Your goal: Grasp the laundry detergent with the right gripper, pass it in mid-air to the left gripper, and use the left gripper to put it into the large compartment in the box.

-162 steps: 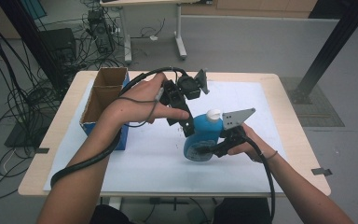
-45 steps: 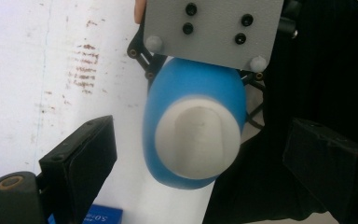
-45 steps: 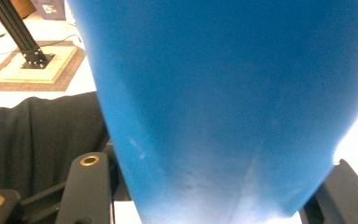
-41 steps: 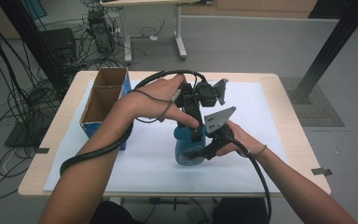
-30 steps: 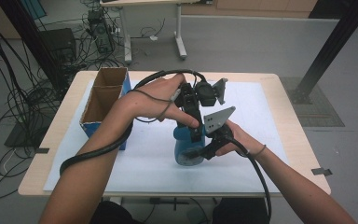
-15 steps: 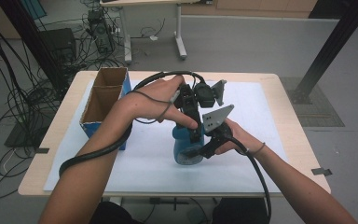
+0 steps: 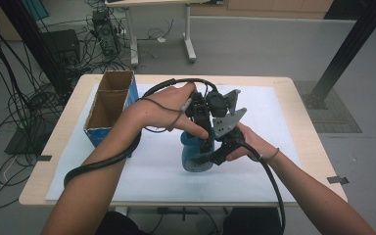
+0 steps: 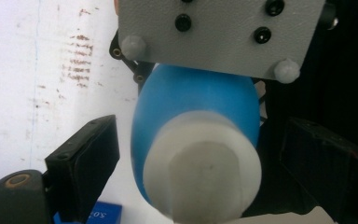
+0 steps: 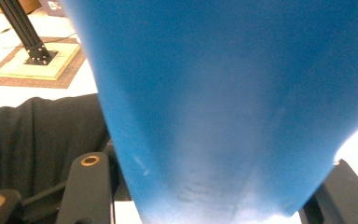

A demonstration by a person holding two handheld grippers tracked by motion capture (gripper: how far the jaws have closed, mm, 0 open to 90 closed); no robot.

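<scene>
A blue bottle (image 7: pixel 195 159) with a white cap (image 8: pixel 200 179) stands upright on the white sheet (image 7: pixel 152 176) near the table's middle. My right gripper (image 7: pixel 209 156) comes in from the right and is shut on the bottle's body; in the right gripper view the blue bottle (image 9: pixel 223 107) sits tight between the jaws of the right gripper (image 9: pixel 214 191). My left gripper (image 7: pixel 200 138) comes down from above. In the left gripper view the left gripper (image 8: pixel 205 163) is open, its jaws on either side of the cap with small gaps.
An open cardboard box (image 7: pixel 108 104) with blue sides stands at the table's left. The right gripper's grey plate (image 8: pixel 219 32) hangs just beyond the bottle. A black post on a base (image 9: pixel 32 51) stands off the table's right side. Cables trail over both forearms.
Since 5.4 s ago the bottle has gone from tilted to upright and shifted left, and my left gripper has come over its cap. Over the last second almost nothing moves.
</scene>
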